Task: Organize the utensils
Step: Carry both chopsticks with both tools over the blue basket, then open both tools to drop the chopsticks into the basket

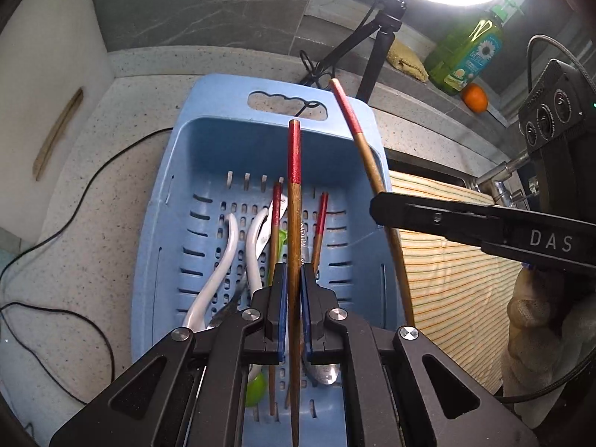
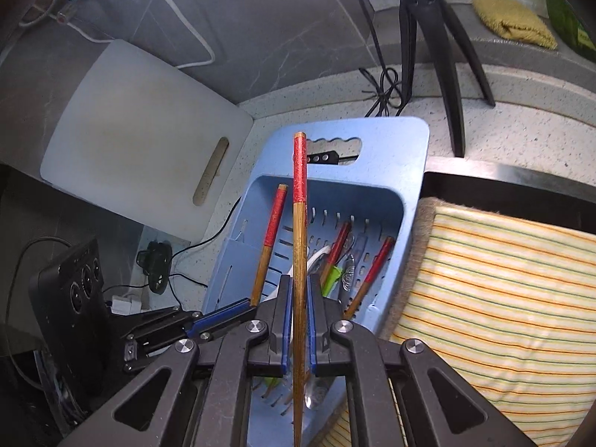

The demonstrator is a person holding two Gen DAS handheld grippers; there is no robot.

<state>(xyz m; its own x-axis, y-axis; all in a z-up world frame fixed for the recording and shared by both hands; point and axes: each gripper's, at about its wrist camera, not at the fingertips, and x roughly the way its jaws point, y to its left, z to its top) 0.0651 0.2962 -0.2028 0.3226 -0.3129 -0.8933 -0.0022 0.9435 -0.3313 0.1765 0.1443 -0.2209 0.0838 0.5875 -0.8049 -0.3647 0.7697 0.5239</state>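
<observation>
A blue slotted basket (image 1: 175, 223) (image 2: 409, 171) lies on the speckled counter. In it are two red-tipped wooden chopsticks (image 1: 276, 208), white-handled utensils (image 1: 227, 257), a green piece (image 1: 257, 391) and a metal spoon (image 1: 327, 372). My left gripper (image 1: 294, 272) is shut on a red-tipped chopstick (image 1: 294, 193) and holds it above the basket. My right gripper (image 2: 298, 283) is shut on another red-tipped chopstick (image 2: 299, 231). It shows in the left wrist view (image 1: 383, 201) with its chopstick (image 1: 363, 145) over the basket's right rim. The left gripper's chopstick (image 2: 270, 238) shows in the right wrist view.
A striped cloth (image 1: 450, 275) (image 2: 495, 290) covers the sink at right. A white cutting board (image 2: 141, 138) leans on the wall at left. A tripod (image 2: 428, 48), black cables (image 1: 74, 205), a green bottle (image 1: 465, 56), an orange (image 1: 475, 97) and a yellow sponge (image 2: 514, 22) stand behind.
</observation>
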